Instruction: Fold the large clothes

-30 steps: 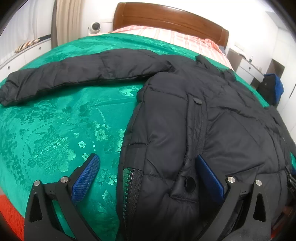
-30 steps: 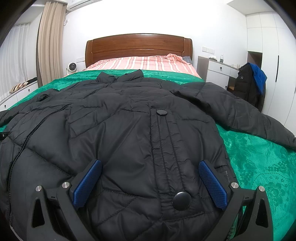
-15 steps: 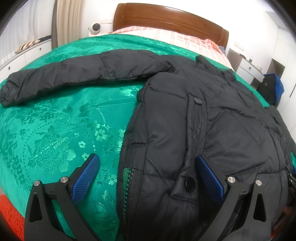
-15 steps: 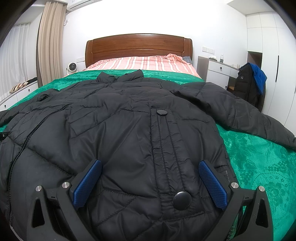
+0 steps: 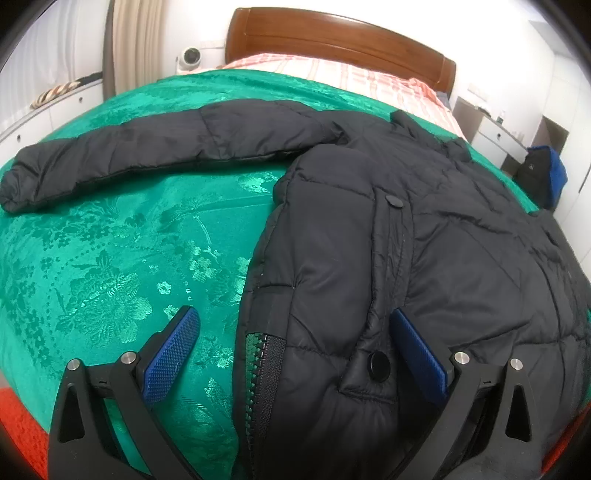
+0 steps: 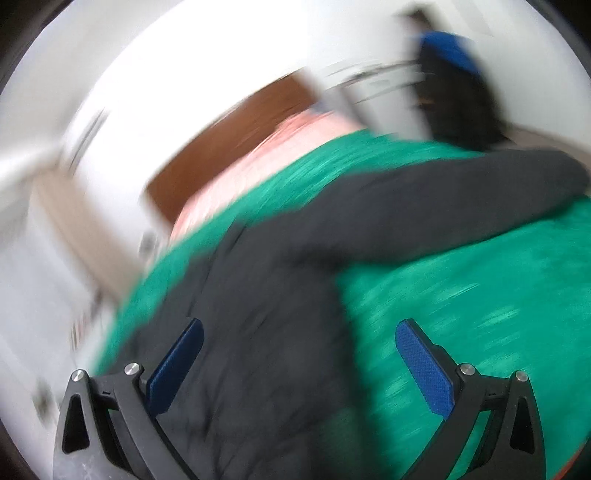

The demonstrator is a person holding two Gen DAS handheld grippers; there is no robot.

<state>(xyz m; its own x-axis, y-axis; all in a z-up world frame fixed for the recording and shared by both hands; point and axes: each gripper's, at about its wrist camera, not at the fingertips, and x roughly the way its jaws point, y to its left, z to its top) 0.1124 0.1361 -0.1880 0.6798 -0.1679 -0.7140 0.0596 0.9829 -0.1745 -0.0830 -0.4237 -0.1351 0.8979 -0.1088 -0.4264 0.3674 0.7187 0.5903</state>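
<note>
- The black puffer jacket [image 5: 424,258] lies front-up and spread flat on the bed, collar toward the headboard at 12 o'clock and hem toward the camera at 6 o'clock.
- One sleeve [image 5: 147,155] stretches straight out toward 9 o'clock over the green bedspread [image 5: 110,266]; in the right wrist view the other sleeve [image 6: 461,192] runs out toward 2 o'clock (that view is heavily blurred, so detail is poor).
- The front looks closed along the placket, with a snap [image 5: 394,201] mid-chest and another snap [image 5: 379,365] near the hem; a short run of zipper teeth [image 5: 266,369] shows at the hem edge around 6 o'clock.
- The left hand-held gripper [image 5: 295,354] is spread wide and grips nothing, its jaws straddling the jacket's hem corner: one blue pad over bare bedspread, the other over the fabric.
- The right hand-held gripper [image 6: 299,362] is likewise released and empty, one pad over the jacket body and the other over the bedspread.
- Progress, as I judge it: only the laying-out is done. No sleeve is folded in and no body fold is made, so nearly all of the folding is left.
- Beyond the bedspread, a striped pink sheet [image 5: 351,74] and the wooden headboard [image 5: 332,33] sit at 12 o'clock.
</note>
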